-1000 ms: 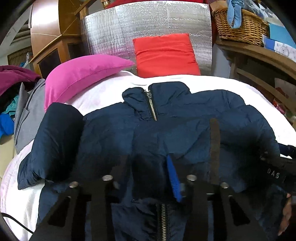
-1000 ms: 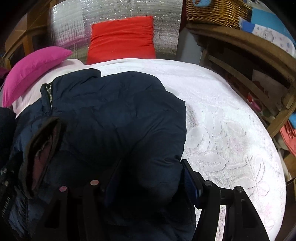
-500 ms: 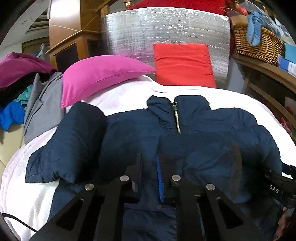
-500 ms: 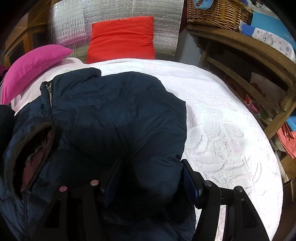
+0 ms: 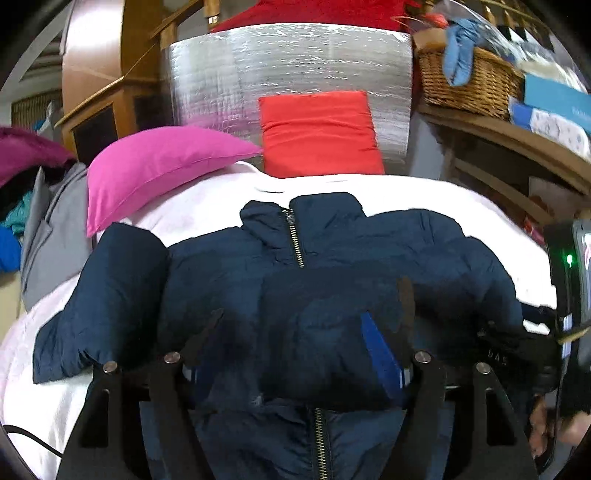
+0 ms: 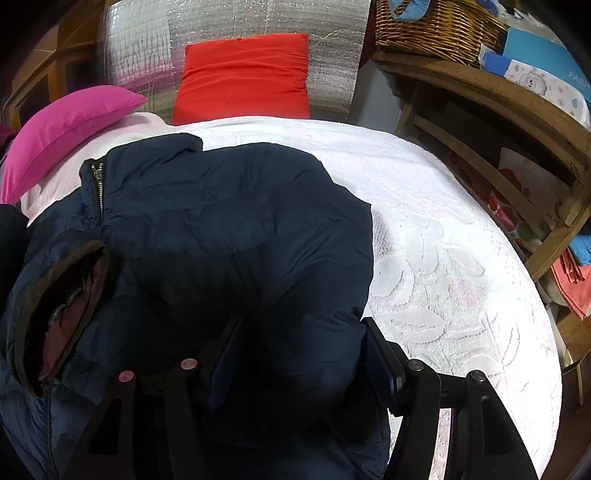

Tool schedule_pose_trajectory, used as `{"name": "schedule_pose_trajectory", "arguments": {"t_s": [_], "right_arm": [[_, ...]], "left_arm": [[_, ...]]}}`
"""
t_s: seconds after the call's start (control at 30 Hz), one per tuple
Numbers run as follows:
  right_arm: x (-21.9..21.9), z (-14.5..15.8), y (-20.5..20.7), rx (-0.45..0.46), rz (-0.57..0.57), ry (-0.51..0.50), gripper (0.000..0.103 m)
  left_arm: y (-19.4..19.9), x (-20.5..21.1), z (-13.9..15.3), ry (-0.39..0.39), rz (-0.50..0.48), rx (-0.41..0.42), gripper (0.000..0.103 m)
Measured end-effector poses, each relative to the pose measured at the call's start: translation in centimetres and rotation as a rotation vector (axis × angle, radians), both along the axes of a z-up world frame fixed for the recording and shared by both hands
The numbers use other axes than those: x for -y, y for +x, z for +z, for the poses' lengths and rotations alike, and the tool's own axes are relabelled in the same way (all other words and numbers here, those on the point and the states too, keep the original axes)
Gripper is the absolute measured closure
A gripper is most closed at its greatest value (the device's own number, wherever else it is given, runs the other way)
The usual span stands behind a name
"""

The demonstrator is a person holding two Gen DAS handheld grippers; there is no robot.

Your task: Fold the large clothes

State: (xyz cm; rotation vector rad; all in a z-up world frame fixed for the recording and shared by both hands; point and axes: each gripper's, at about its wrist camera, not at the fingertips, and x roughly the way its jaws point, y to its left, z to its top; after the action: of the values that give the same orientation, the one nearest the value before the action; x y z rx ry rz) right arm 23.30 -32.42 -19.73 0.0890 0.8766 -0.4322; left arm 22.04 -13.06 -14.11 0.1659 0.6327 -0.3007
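A navy puffer jacket (image 5: 332,266) lies front-up on the white bed (image 5: 207,210), zipper closed, collar toward the pillows. Its right sleeve is folded across the chest, the brown-lined cuff (image 6: 62,306) near the middle. The other sleeve (image 5: 107,295) lies spread out to the left. My left gripper (image 5: 295,332) is open wide above the folded sleeve at the jacket's middle. My right gripper (image 6: 299,350) is open, its fingers on either side of the jacket's right side bulk; the right gripper's body shows in the left wrist view (image 5: 517,343).
A pink pillow (image 5: 159,166) and a red pillow (image 5: 317,133) lie at the head of the bed against a silver foil panel (image 5: 291,66). A pile of clothes (image 5: 33,206) lies at the left. A wooden shelf with a wicker basket (image 6: 436,26) stands at the right.
My left gripper was open, shut half a second ago, and has opened wide again over the folded sleeve. The right gripper has stayed open over the jacket's right side.
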Motion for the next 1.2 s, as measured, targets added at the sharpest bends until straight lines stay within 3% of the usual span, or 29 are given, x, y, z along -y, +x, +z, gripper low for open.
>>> {"name": "schedule_pose_trajectory", "arguments": {"t_s": [0.47, 0.57, 0.73, 0.93, 1.07, 1.1, 1.17, 1.2], "right_arm": [[-0.4, 0.0, 0.0, -0.002, 0.002, -0.033, 0.037], [-0.6, 0.0, 0.0, -0.002, 0.001, -0.045, 0.037], [-0.8, 0.0, 0.0, -0.003, 0.003, -0.06, 0.037], [-0.9, 0.0, -0.1, -0.005, 0.004, -0.068, 0.037], [-0.7, 0.0, 0.0, -0.006, 0.002, -0.059, 0.037], [-0.7, 0.0, 0.0, -0.006, 0.002, -0.054, 0.037], [-0.6, 0.0, -0.1, -0.006, 0.001, -0.042, 0.037], [-0.5, 0.0, -0.1, -0.006, 0.001, -0.035, 0.037]], "left_arm": [[0.5, 0.2, -0.8, 0.026, 0.026, 0.01, 0.03], [0.5, 0.5, -0.9, 0.043, 0.023, 0.015, 0.046], [1.2, 0.3, -1.4, 0.054, 0.037, -0.009, 0.08], [1.6, -0.5, -1.3, 0.045, 0.08, -0.008, 0.092], [1.9, -1.1, -0.9, -0.025, 0.003, -0.071, 0.092], [1.9, -1.1, -0.8, -0.038, -0.008, -0.086, 0.088], [1.5, -1.2, -0.6, -0.072, -0.046, -0.113, 0.065], [1.3, -1.2, -0.4, -0.078, -0.056, -0.108, 0.046]]}}
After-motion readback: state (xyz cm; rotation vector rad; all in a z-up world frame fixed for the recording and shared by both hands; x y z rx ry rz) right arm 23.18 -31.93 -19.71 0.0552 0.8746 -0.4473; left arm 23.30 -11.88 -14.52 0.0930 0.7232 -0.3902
